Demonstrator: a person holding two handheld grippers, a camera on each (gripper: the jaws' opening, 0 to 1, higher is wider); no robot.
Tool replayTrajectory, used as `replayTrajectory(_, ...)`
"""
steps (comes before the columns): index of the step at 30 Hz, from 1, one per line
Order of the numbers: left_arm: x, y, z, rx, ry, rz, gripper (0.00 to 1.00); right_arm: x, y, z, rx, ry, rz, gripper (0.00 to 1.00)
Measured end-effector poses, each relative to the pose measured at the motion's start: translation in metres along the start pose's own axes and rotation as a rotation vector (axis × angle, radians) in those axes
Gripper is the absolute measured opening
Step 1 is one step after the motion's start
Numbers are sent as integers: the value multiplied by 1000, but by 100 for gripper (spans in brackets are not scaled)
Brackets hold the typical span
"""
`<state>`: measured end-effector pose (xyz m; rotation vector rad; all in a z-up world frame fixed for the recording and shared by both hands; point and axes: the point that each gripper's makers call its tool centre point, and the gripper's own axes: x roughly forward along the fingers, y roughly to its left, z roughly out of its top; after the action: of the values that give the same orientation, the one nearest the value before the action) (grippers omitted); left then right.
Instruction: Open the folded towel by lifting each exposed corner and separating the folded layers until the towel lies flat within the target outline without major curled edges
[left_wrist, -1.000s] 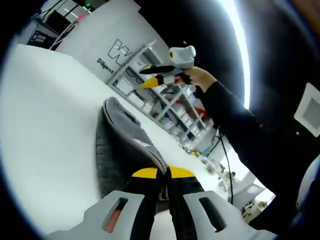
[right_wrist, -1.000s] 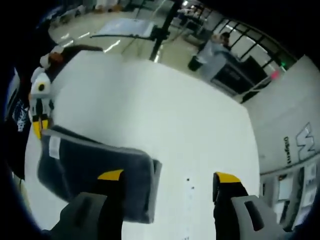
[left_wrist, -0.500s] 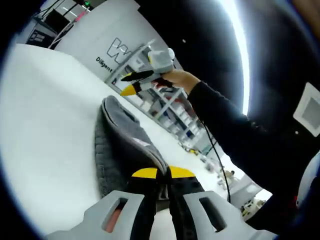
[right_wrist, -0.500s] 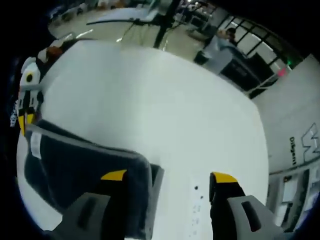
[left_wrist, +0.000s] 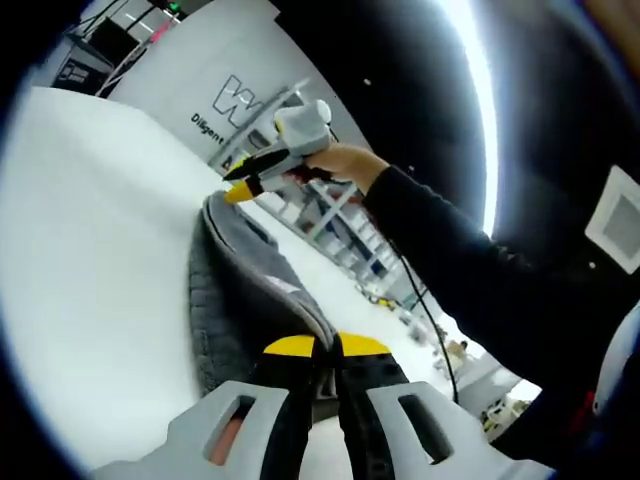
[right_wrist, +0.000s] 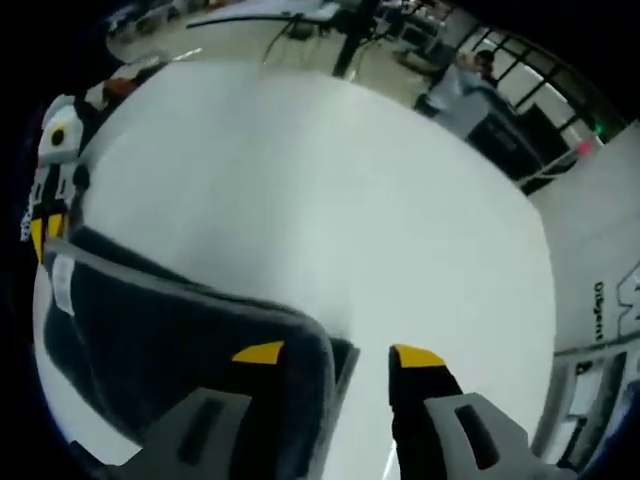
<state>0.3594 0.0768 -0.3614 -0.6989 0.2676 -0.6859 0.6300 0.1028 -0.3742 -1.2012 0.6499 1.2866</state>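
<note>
Your left claw (left_wrist: 325, 346) is clamped on the near edge of the grey towel (left_wrist: 240, 290); yellow tips pressed together with the fabric pinched between them. Towel's still folded, layers stacked, lying on the white worktop (left_wrist: 90, 220) and running away from the left claw toward your right claw (left_wrist: 238, 190)

In the left gripper view the right claw sits at the far end of the towel, tips just above that end, your hand (left_wrist: 335, 165) and dark sleeve (left_wrist: 470, 270) behind it

In the right gripper view the right claw (right_wrist: 337, 354) has its jaws apart, gripping nothing. One jaw is over the towel's top layer (right_wrist: 170, 330), the other over bare worktop (right_wrist: 330, 200), so the towel's corner edge sits between them. Can't tell if either tip touches the cloth

Left claw (right_wrist: 45, 195) shows there at the opposite towel edge. White label (right_wrist: 62, 283) on the towel near it
</note>
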Motion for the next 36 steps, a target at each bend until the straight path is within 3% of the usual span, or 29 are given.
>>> replayTrajectory(10,-1,0,-1,4,0,1,5,18,12,-2,-20,30,30,22)
replayTrajectory(23,-2,-1,-1,-1,0,-4,5,32,24,-7,-122,52,35,15)
replayTrajectory(28,-2,-1,-1,-1,-1,-3,5,33,21,-7,-98,41,40,15)
replayTrajectory(32,-2,-2,-2,3,-1,-2,5,36,28,-8,-73,34,72,5)
replayTrajectory(36,-2,-2,-1,3,-3,-1,5,35,29,-9,-70,32,80,1)
